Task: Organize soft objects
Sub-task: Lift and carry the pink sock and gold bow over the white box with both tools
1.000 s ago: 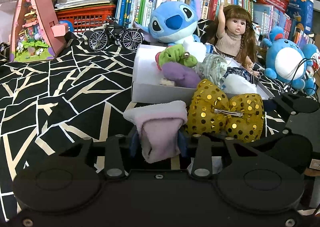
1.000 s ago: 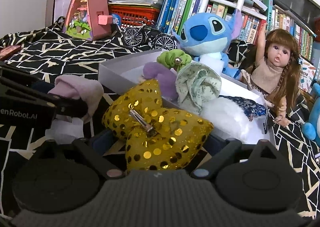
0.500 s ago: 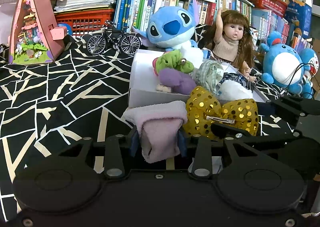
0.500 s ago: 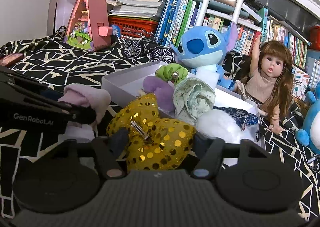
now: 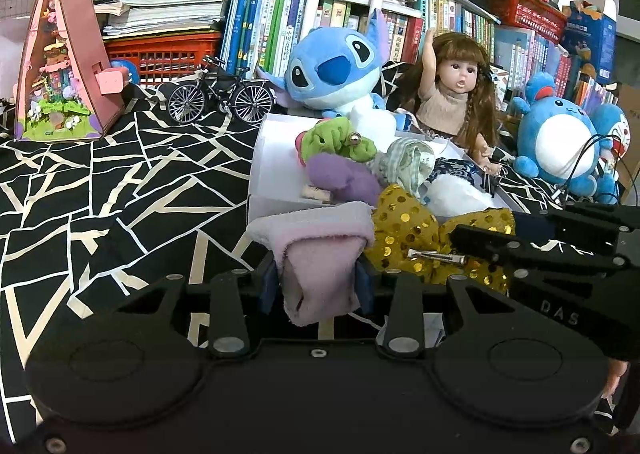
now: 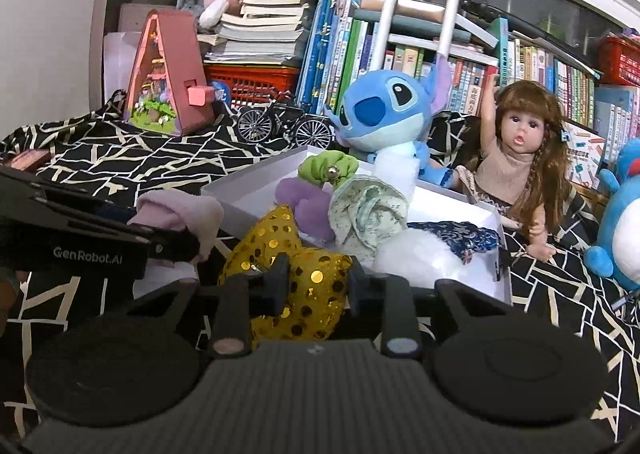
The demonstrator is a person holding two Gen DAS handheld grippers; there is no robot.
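Right gripper [image 6: 316, 282] has just closed on sequined bow [image 6: 298, 286] (gold).

Left half of the shallow white cardboard box [image 5: 276, 157] is bare, so my jaws can drop in there. The right half is jammed with a green scrunchie [image 5: 336, 139], purple plush piece [image 5: 340, 177] and pale floral cloth bundle [image 5: 408, 163]. A big blue plush alien [image 5: 336, 73] and long-haired brown doll [image 5: 456, 93] wall off the back. The black-and-white patterned cloth [image 5: 120, 181] to the left is wide open.
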